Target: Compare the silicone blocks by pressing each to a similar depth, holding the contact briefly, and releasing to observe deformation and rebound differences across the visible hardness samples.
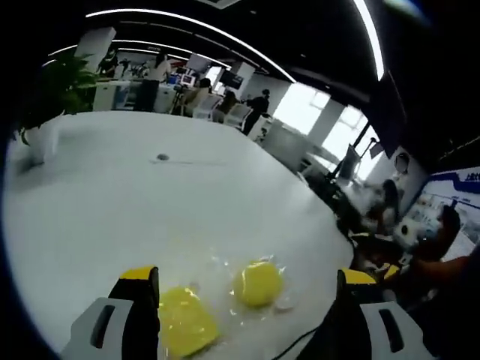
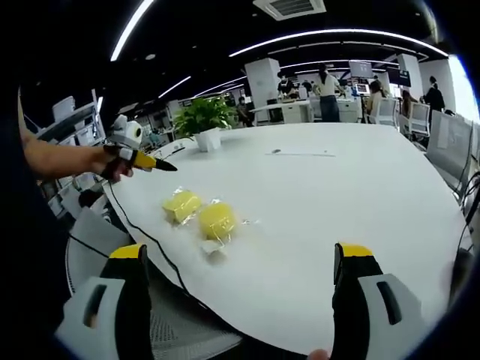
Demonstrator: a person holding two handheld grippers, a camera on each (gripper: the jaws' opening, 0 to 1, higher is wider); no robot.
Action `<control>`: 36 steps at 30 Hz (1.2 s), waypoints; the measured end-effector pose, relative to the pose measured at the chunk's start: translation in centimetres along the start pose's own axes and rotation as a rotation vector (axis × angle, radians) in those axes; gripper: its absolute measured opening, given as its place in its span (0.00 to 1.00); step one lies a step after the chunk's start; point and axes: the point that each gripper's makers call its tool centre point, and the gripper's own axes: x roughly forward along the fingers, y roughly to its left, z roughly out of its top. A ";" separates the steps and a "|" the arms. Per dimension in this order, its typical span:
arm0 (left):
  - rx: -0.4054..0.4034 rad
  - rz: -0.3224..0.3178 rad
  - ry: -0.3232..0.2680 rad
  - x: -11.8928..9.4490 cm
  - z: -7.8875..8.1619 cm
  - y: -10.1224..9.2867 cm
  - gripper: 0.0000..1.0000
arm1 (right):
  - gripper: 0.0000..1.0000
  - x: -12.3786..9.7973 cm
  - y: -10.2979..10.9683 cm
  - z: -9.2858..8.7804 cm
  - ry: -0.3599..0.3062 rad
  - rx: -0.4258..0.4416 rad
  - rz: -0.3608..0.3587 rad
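Left gripper view sat low and close over the bench [image 1: 150, 210], looking across it toward the far office, the two yellow blocks [image 1: 257, 283] right at its fingers [image 1: 141, 296]. Right gripper view looked from off the bench edge, farther back, blocks [image 2: 216, 220] mid-distance, the left gripper [image 2: 139, 160] visible at upper left. Both views shared the blocks, the white bench top and the potted plant [image 2: 202, 116].

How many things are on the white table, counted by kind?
Yellow silicone blocks in clear wrap: 2
Potted plants: 1
Black cables: 1
Total: 4 on the white table
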 end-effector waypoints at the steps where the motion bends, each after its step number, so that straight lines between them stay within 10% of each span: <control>1: -0.010 -0.003 0.004 0.4 0.1 0.2 0.99 | 0.96 -0.1 0.0 -0.1 -0.001 0.000 -0.003; 20: -0.181 -0.006 0.146 7.5 -1.7 2.1 0.89 | 0.96 -0.6 -0.1 -0.7 -0.021 0.041 -0.024; 36: -0.345 0.045 0.218 9.8 -4.2 4.0 0.56 | 0.96 0.0 -0.2 -0.5 -0.010 0.045 -0.018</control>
